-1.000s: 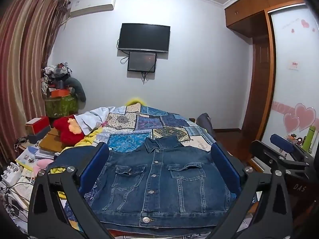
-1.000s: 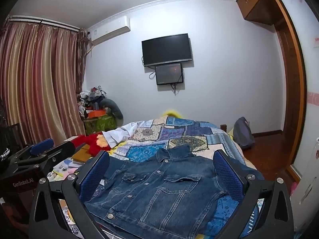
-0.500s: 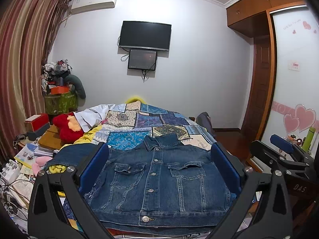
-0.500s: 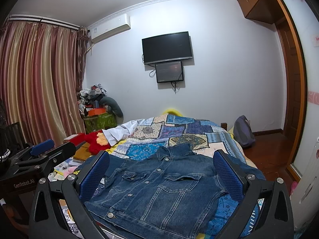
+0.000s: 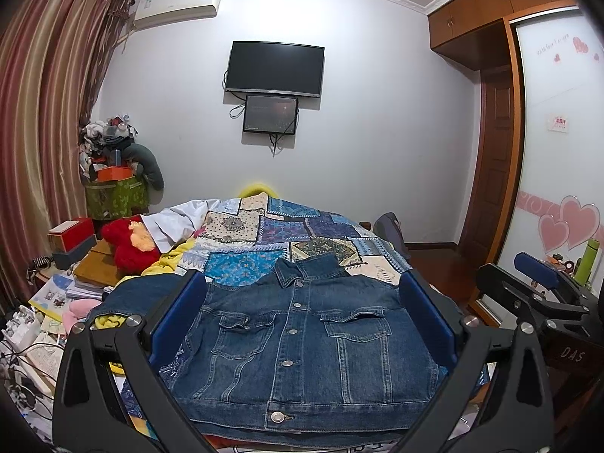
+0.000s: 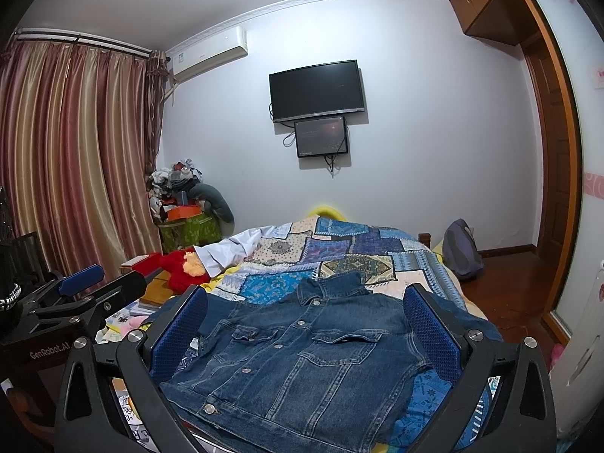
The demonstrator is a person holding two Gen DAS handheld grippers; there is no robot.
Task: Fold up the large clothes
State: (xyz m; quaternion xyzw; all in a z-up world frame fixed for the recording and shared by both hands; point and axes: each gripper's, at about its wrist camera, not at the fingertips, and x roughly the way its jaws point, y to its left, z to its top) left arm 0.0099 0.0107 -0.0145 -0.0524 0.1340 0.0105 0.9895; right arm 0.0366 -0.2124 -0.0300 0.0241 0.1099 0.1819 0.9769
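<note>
A dark blue denim jacket (image 5: 302, 343) lies flat and buttoned on the near end of the bed, collar pointing away, sleeves tucked behind its body. In the right wrist view the same jacket (image 6: 298, 362) lies slightly skewed. My left gripper (image 5: 302, 321) hovers above it, open wide, blue pads on either side, holding nothing. My right gripper (image 6: 302, 324) is likewise open and empty above the jacket. Each gripper shows at the edge of the other's view: the right gripper (image 5: 536, 290) and the left gripper (image 6: 75, 294).
A patchwork quilt (image 5: 287, 234) covers the bed. A red plush toy (image 5: 128, 245), books and boxes crowd the left side. A backpack (image 6: 462, 249) sits on the wooden floor at right. Striped curtains (image 6: 68, 158) hang left; a wardrobe door (image 5: 558, 151) stands right.
Both grippers have tilted upward a little, so the jacket and bed sit lower in the views. The jacket has not moved and both grippers stay open.
</note>
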